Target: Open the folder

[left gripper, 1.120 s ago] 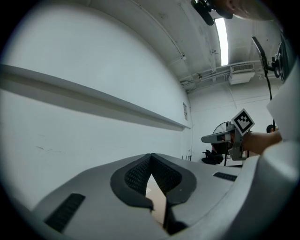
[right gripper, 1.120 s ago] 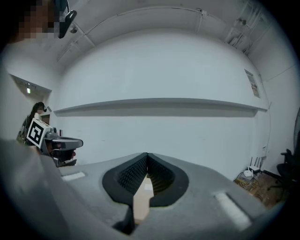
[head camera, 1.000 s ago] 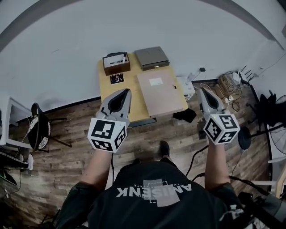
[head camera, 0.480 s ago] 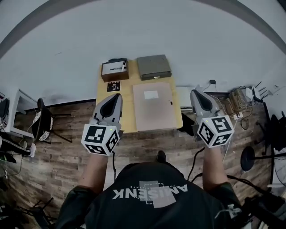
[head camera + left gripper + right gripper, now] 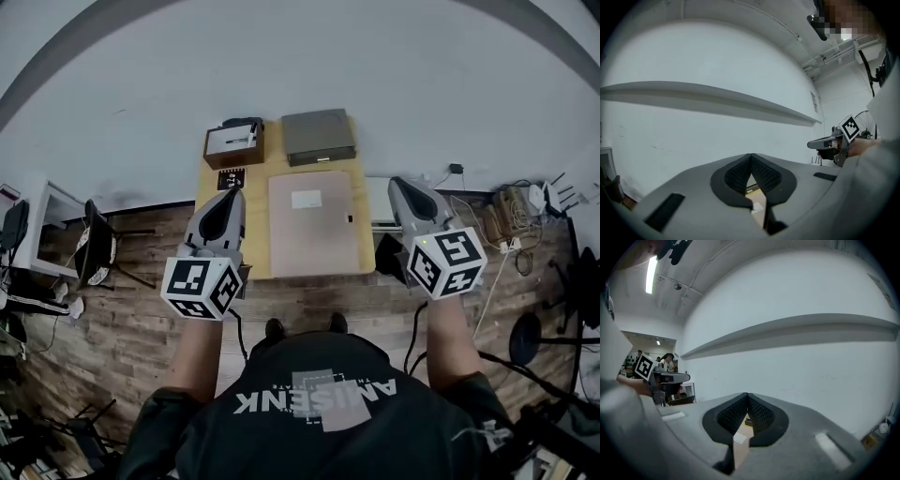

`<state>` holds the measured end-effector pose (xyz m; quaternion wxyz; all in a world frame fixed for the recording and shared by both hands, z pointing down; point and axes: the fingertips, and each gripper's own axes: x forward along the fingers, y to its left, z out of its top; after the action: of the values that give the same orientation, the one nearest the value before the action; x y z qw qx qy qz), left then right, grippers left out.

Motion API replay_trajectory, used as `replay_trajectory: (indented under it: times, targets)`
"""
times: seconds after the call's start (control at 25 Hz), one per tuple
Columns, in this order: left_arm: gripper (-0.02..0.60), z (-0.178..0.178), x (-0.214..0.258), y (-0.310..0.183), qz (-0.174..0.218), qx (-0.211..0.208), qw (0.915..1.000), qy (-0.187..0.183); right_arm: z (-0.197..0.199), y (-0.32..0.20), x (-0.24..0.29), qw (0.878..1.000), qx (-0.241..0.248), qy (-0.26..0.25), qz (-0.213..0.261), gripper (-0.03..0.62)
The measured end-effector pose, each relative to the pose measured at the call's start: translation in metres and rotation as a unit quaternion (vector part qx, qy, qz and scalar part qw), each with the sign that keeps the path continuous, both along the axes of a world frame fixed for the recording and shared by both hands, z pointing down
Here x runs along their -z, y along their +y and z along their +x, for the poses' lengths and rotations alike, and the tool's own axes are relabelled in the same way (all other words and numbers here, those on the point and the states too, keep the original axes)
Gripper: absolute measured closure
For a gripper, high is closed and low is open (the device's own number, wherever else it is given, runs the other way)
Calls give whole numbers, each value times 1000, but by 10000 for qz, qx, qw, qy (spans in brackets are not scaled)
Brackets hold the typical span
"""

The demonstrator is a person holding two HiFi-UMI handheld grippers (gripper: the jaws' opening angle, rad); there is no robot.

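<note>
At the near side of the small yellow wooden table (image 5: 259, 171), the grey left gripper (image 5: 232, 194) is held level with its jaws pressed together; nothing is gripped between them. The grey right gripper (image 5: 395, 183) is held just off the table's right edge, jaws likewise closed on nothing. A marker-patterned cube is carried at the back of each tool. Between the two tools, the flat pinkish-tan rectangular folder (image 5: 314, 230) is seen lying closed on the tabletop, touched by neither gripper. A small white label (image 5: 307, 199) is noted on its cover. Behind the folder, a flat grey rectangular case (image 5: 319, 137) is placed at the far edge. To its left stand a brown open-topped box (image 5: 233, 143) and, nearer, a small black marker card (image 5: 232, 178). Brown wooden plank flooring (image 5: 141, 319) is recorded under the table.
</note>
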<state>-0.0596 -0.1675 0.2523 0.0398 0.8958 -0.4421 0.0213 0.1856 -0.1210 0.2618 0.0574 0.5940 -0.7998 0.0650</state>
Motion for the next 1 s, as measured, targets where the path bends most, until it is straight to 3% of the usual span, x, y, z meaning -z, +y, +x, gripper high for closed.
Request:
replay_trajectory:
  times: [0.6, 0.68, 0.8, 0.92, 1.0]
  targets:
    - [581, -25, -7, -14, -190, -304, 9994, -12, -25, -8, 11, 9996, -227, -108, 131, 562]
    - [457, -23, -13, -12, -283, -405, 9988, -45, -23, -7, 9, 9995, -267, -92, 113, 548]
    - [417, -22, -21, -9, -318, -496, 9981, -181, -19, -4, 3, 9995, -294, -106, 81, 508]
    - [357, -18, -29, -8, -363, -563, 9974, -247, -15, -2, 3, 9992, -211, -268, 193, 411]
    - [350, -14, -32, -7, -359, -581, 9972, -314, -12, -3, 0, 9992, -142, -328, 154, 388]
